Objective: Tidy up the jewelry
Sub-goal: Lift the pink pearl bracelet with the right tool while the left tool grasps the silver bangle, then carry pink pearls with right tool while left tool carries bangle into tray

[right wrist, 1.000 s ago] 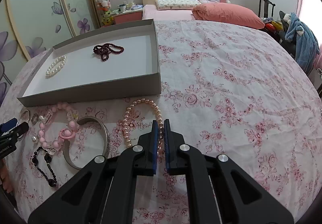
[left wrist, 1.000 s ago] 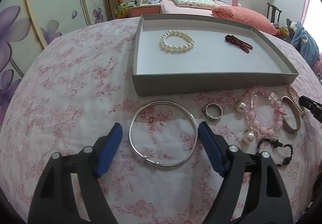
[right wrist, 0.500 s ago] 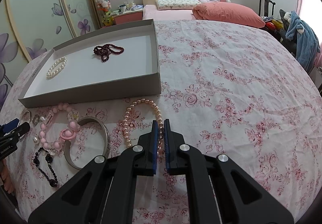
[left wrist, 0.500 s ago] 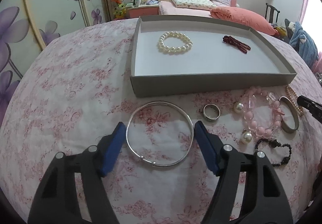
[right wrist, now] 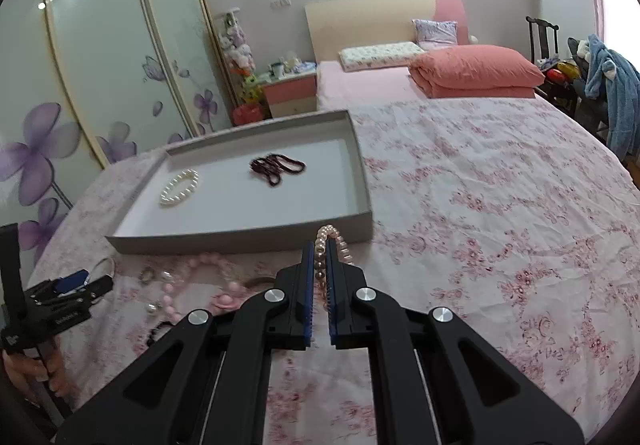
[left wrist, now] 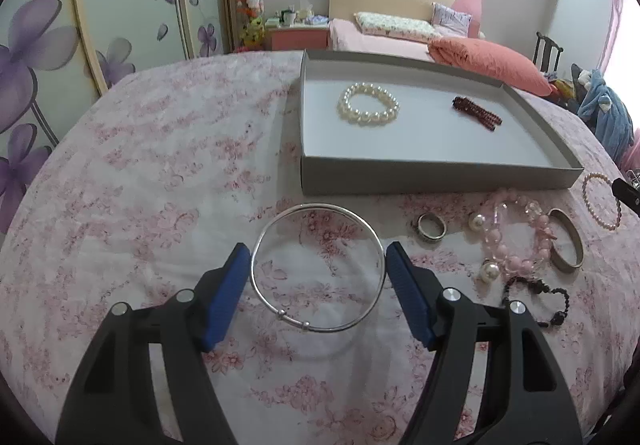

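Both hand-held grippers on bracelets, tray far side of bed.

Your left hand-held gripper (left wrist: 318,259) has jaws that just closed in around the silver bangle (left wrist: 318,268); both pads (left wrist: 230,287) sit right at its rim, but can't tell if they press it. The bangle seems raised a bit off the bed (left wrist: 140,173), its shadow below it. Your right hand-held gripper (right wrist: 320,265) is clenched on the pink pearl strand (right wrist: 330,241), lifted in front of the tray's (right wrist: 240,235) near wall. In the tray: white pearl bracelet (left wrist: 368,104) at left, dark red beads (left wrist: 477,113) at right, well apart. Near the tray on the bed, right of the bangle: ring (left wrist: 431,227), pink bead bracelet (left wrist: 514,239), metal cuff (left wrist: 565,245), black bead bracelet (left wrist: 536,299).
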Action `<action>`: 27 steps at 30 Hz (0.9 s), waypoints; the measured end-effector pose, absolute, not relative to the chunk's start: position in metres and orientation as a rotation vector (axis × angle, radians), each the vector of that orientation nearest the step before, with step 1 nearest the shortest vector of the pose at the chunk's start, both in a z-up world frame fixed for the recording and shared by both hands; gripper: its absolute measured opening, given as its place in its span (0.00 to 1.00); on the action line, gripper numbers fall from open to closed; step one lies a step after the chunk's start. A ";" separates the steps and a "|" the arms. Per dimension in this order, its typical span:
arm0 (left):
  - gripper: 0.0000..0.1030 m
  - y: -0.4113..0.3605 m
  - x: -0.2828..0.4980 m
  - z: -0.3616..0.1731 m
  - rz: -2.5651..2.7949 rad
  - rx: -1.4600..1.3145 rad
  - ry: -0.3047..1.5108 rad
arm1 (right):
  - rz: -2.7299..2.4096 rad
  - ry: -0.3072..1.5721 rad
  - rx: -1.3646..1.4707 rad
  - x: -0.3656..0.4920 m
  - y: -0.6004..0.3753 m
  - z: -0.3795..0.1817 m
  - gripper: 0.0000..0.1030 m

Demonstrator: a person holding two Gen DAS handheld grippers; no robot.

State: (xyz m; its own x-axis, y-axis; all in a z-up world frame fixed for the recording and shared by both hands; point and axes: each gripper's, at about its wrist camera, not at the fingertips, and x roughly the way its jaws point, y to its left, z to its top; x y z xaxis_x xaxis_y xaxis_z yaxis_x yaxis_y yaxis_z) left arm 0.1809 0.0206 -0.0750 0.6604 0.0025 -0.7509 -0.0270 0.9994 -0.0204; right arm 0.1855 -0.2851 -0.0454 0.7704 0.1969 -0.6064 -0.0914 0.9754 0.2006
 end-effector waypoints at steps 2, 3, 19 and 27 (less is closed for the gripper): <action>0.66 0.019 0.177 -0.071 0.016 -0.025 0.824 | 0.171 0.663 0.173 0.182 -0.281 -0.042 0.06; 0.66 0.018 0.174 -0.069 0.015 -0.022 0.809 | 0.175 0.661 0.176 0.181 -0.281 -0.042 0.06; 0.66 -0.012 0.142 -0.019 0.006 0.048 0.544 | 0.260 0.538 0.186 0.159 -0.253 -0.013 0.06; 0.66 -0.026 0.138 0.000 -0.005 0.053 0.470 | 0.253 0.400 0.112 0.142 -0.233 0.011 0.06</action>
State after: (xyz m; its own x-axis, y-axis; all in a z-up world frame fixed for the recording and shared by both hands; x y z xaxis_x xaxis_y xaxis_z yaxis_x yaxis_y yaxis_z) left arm 0.1376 -0.0264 0.0002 0.8914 0.0079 -0.4532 0.0167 0.9986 0.0503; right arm 0.1415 -0.2333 0.0105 0.8901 0.2647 -0.3710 -0.2208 0.9626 0.1570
